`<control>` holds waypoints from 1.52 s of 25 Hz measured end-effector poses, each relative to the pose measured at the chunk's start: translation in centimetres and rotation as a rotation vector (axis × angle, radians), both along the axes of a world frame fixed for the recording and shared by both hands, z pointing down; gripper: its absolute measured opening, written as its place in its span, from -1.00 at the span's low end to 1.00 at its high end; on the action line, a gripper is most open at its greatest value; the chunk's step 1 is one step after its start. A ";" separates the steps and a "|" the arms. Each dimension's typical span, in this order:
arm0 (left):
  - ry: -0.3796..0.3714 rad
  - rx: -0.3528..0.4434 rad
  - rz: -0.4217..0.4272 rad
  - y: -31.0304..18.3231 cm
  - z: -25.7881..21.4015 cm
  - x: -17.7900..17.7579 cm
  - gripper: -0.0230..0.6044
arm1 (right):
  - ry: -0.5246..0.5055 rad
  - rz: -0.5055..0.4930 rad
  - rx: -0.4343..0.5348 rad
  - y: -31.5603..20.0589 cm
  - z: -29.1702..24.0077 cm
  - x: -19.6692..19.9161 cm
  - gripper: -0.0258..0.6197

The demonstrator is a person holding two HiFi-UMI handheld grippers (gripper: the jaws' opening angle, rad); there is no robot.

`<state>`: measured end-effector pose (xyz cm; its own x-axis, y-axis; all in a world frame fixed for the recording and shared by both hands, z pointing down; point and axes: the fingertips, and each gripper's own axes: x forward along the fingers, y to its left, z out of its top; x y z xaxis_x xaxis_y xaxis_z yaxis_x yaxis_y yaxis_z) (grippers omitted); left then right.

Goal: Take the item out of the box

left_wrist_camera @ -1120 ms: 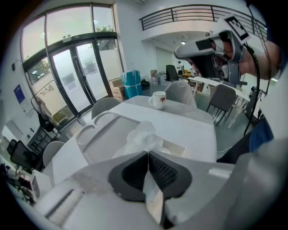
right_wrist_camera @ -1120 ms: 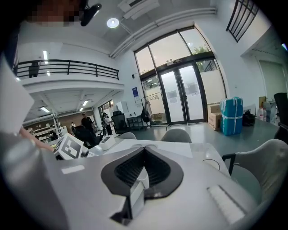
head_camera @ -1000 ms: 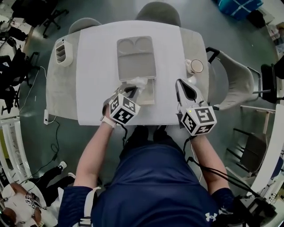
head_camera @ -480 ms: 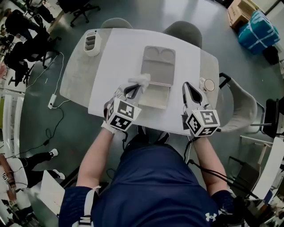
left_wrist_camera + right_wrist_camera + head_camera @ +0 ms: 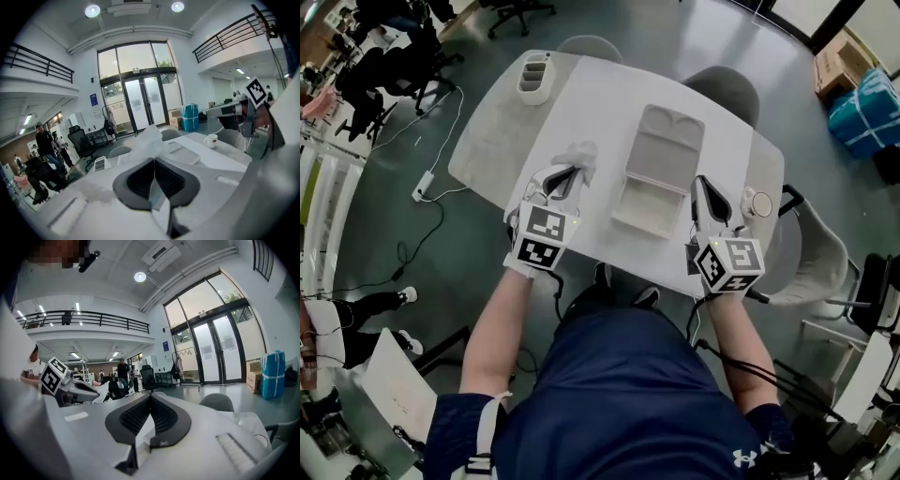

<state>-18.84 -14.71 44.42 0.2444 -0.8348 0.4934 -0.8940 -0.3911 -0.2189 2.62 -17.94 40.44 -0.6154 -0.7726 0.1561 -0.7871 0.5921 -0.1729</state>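
The left tool (image 5: pixel 571 172) is clamped shut on a crumpled white item (image 5: pixel 580 153). A thin fold of it is pinched between the jaws and the rest bunches out past their tips. The item hangs above the worktop (image 5: pixel 490 142), out of the box (image 5: pixel 662 167) and to its left, over a white sheet (image 5: pixel 581 98) that covers the middle of the worktop.

The right tool (image 5: pixel 701 181) has its jaws together with nothing between them. It points along the right side of the box, close beside its lower tray.

The box lies open on the sheet between the two tools, with the lid folded back away from the person and the tray nearer them. No contents show in either half.

A mug (image 5: pixel 758 202) stands at the right edge of the worktop, near the right tool. A small slotted holder (image 5: pixel 534 75) sits at the far left corner. Two chairs (image 5: pixel 590 47) are tucked in along the far side.
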 end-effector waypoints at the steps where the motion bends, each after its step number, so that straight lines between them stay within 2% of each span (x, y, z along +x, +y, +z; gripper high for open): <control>1: -0.001 -0.001 -0.010 0.0 0.2 -0.5 -0.90 | 0.001 -0.006 -0.001 0.0 0.0 -0.3 -0.91; 6: 0.002 -0.013 -0.071 -0.7 2.5 -3.1 -0.90 | 0.013 -0.016 -0.019 -0.4 0.5 -1.5 -0.91; 16: 0.005 -0.181 -0.116 -2.0 12.4 -6.7 -0.90 | 0.072 -0.013 -0.094 -1.7 3.6 -3.6 -0.91; 25: 0.029 -0.389 -0.081 -2.2 21.7 -7.1 -0.89 | 0.130 0.009 -0.163 -2.4 6.1 -4.6 -0.91; 38: 0.005 -0.537 0.016 -3.0 28.2 -4.9 -0.89 | 0.145 0.110 -0.252 -2.1 9.5 -2.1 -0.91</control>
